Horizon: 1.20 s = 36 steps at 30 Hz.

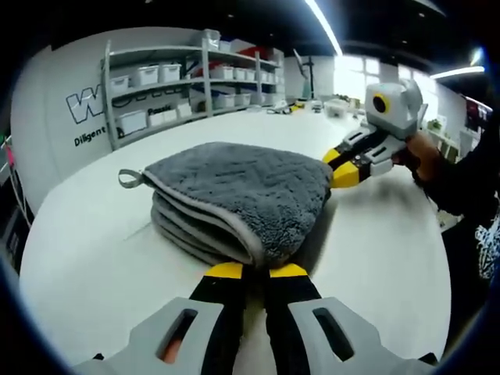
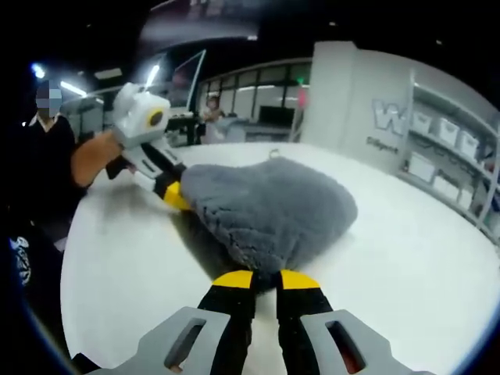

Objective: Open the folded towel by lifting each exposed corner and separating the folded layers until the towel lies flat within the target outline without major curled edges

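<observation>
A grey fluffy towel (image 1: 234,187) lies folded in several layers on the white table (image 1: 94,242), its hang loop (image 1: 125,178) sticking out at the left. My left gripper (image 1: 258,271) is shut on the towel's near corner, yellow tips pressed close together. My right gripper (image 1: 337,168) pinches the corner at the far right of that view. In the right gripper view the towel (image 2: 273,207) bulges up from my right gripper (image 2: 267,279), which is shut on its edge. The left gripper (image 2: 173,194) grips the opposite corner there.
Grey shelves with white bins (image 1: 187,86) stand along the wall behind the table. Small items (image 1: 312,105) sit at the table's far end. A person in dark clothing (image 2: 39,172) stands at the table edge, holding both grippers. Bare tabletop (image 2: 406,250) surrounds the towel.
</observation>
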{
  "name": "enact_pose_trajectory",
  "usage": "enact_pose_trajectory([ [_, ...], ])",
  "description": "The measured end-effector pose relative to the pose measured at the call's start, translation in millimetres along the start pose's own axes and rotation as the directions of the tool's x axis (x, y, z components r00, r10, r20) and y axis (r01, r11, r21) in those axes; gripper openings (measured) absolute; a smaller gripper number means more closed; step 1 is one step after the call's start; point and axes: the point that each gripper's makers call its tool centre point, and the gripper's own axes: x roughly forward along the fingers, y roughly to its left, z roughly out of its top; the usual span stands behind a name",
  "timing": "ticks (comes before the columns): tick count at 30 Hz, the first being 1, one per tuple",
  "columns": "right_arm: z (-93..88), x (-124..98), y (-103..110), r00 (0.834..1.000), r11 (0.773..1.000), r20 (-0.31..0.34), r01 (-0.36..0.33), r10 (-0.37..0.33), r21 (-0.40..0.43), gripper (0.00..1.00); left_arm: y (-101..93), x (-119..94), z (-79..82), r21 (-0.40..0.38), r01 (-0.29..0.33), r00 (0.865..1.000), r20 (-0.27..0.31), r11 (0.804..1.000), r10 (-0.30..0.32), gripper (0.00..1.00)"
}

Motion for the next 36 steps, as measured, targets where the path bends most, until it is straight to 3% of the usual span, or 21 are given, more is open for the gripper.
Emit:
enact_pose_trajectory([
  [17,-4.9,-14,18,1.0,1.0,-0.007,0.007,-0.007,0.008,0.04,-16.9,-13,-7.5,-0.005,-0.011,1.0,0.013,1.0,0.011,0.06],
  [27,-8.0,-12,16,1.0,1.0,-0.012,0.013,-0.012,0.02,0.04,-17.6,-14,-8.2,-0.032,-0.015,0.999,0.041,0.999,0.016,0.05],
  [36,-12.7,-14,21,0.999,1.0,-0.039,0.007,-0.007,-0.002,0.04,-22.6,-17,-11.0,0.004,-0.015,1.0,0.008,1.0,0.015,0.04],
])
